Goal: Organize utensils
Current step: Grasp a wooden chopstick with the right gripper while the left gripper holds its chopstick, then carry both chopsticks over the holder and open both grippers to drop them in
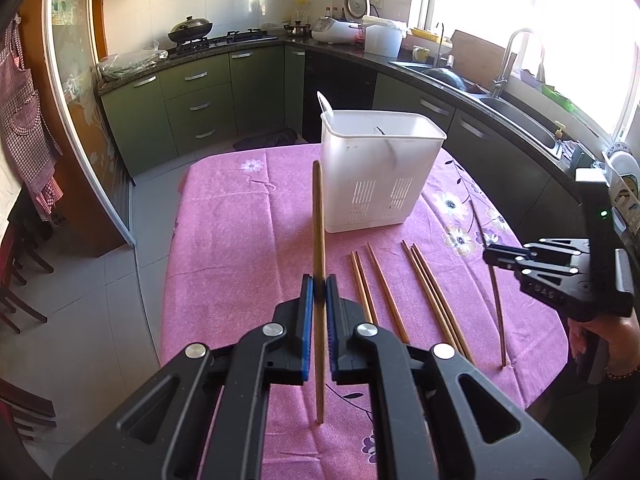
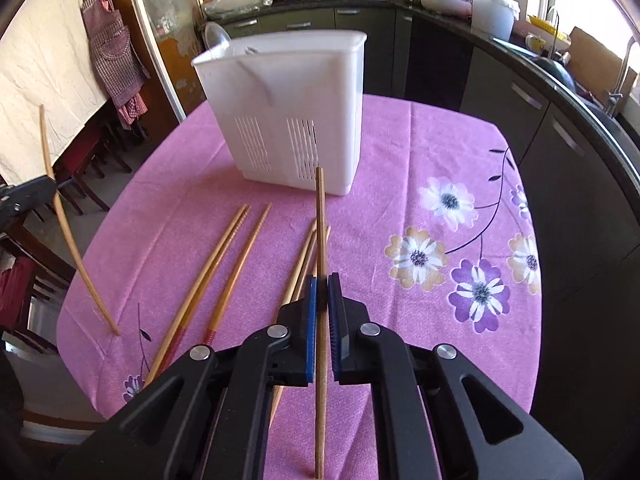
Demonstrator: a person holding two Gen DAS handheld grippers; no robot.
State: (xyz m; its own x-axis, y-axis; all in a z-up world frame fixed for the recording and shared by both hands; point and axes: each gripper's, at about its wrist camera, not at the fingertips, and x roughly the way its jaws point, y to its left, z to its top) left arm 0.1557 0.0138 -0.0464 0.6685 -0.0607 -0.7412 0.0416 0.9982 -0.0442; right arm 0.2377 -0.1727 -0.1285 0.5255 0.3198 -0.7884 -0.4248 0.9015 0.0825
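Note:
My left gripper is shut on a wooden chopstick that stands steeply, its lower tip down on the pink cloth. In the right wrist view, that left gripper and its chopstick show at the far left. My right gripper is shut on another chopstick, also held steeply. From the left wrist view, the right gripper holds this chopstick with its tip at the cloth. Several loose chopsticks lie between the two grippers. The white slotted utensil holder stands beyond them.
A pale spoon sticks out of the holder's far left corner. The table's flowered pink cloth ends in rounded edges on all sides. Green kitchen cabinets, a hob and a sink run behind and to the right. Dark chairs stand left of the table.

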